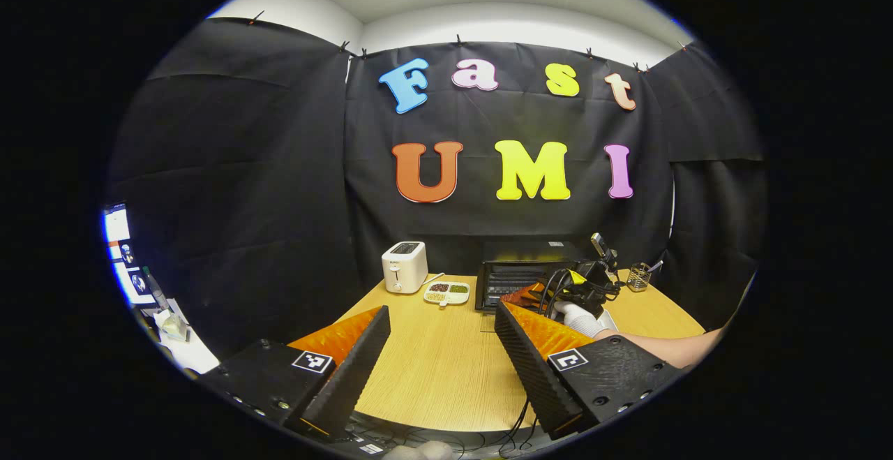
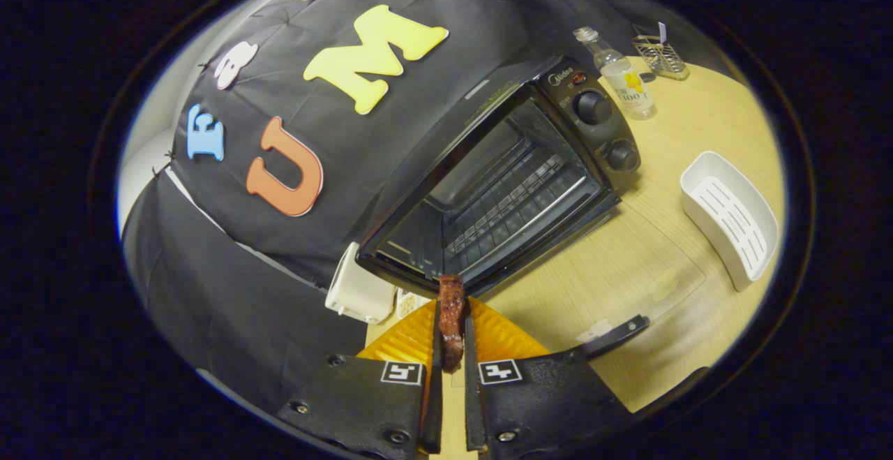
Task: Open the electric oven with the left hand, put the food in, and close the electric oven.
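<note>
The black electric oven (image 2: 502,188) stands with its glass door (image 2: 628,271) folded down flat on the table and its wire rack bare. My right gripper (image 2: 452,327) is shut on a dark reddish-brown strip of food (image 2: 451,292), held just before the oven's mouth. In the left gripper view the oven (image 1: 520,271) sits at the back of the table, with the right gripper (image 1: 558,292) in a gloved hand (image 1: 582,317) in front of it. My left gripper (image 1: 443,348) hangs open over the table's near half, nothing between its fingers.
A white toaster (image 1: 404,266) and a white divided dish (image 1: 447,293) stand left of the oven. Right of it are a small bottle (image 2: 617,83), a wire holder (image 2: 659,55) and a white slotted tray (image 2: 732,216). The wooden table (image 1: 439,376) is round-edged.
</note>
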The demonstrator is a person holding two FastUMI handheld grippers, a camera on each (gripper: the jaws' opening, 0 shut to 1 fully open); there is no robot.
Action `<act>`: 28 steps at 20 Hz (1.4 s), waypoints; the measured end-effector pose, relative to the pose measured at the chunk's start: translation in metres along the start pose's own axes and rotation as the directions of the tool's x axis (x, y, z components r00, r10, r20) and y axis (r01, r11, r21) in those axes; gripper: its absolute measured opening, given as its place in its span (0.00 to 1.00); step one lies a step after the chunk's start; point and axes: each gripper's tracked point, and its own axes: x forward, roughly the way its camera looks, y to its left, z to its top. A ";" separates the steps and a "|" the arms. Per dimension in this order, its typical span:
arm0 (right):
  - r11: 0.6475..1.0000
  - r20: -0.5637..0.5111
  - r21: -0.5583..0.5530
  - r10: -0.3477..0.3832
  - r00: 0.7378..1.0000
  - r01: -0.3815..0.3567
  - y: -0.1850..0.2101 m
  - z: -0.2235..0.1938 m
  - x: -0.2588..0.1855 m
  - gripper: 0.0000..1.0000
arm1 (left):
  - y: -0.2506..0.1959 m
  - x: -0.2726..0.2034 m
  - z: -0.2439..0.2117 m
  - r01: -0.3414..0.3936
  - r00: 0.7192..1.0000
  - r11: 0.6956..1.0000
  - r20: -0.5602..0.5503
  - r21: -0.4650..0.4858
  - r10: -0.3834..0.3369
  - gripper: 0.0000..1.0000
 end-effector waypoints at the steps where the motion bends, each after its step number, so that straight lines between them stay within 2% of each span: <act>1: 1.000 0.011 0.007 -0.009 1.000 0.009 -0.004 0.004 0.008 0.16 | 0.001 0.005 -0.003 0.000 1.000 1.000 -0.006 -0.004 0.000 0.96; 5: 0.995 0.074 0.101 -0.011 0.997 0.003 -0.013 0.034 0.035 0.16 | 0.002 0.015 -0.006 -0.003 1.000 1.000 -0.030 -0.001 0.003 0.96; 10: 0.987 0.148 0.163 -0.028 0.989 0.003 -0.022 0.072 0.068 0.16 | 0.005 0.029 -0.013 -0.027 0.998 1.000 -0.053 -0.011 0.026 0.96; 14: 0.990 0.206 0.137 -0.058 0.977 0.030 -0.025 0.092 0.093 0.16 | 0.005 0.044 -0.015 -0.043 0.996 0.999 -0.079 -0.015 0.042 0.96; 21: 0.994 0.225 0.016 -0.112 0.968 0.111 -0.032 0.090 0.120 0.22 | -0.001 0.062 -0.015 -0.049 0.994 0.999 -0.097 -0.021 0.047 0.96; 23: 0.984 0.254 -0.081 -0.133 0.958 0.158 -0.031 0.097 0.116 0.27 | -0.001 0.065 -0.016 -0.051 0.994 0.998 -0.102 -0.022 0.049 0.96; 24: 0.977 0.264 -0.117 -0.141 0.954 0.176 -0.033 0.101 0.114 0.34 | -0.002 0.065 -0.016 -0.051 0.994 0.998 -0.103 -0.023 0.048 0.96; 25: 0.974 0.270 -0.137 -0.141 0.952 0.183 -0.033 0.104 0.112 0.51 | -0.001 0.066 -0.015 -0.053 0.994 0.998 -0.100 -0.022 0.050 0.96; 26: 0.972 0.272 -0.151 -0.134 0.953 0.179 -0.031 0.107 0.111 0.59 | -0.001 0.067 -0.015 -0.053 0.994 0.998 -0.100 -0.024 0.050 0.96; 28: 0.964 0.272 -0.175 -0.147 0.951 0.199 -0.038 0.109 0.106 0.64 | -0.001 0.068 -0.014 -0.050 0.994 0.998 -0.097 -0.031 0.046 0.96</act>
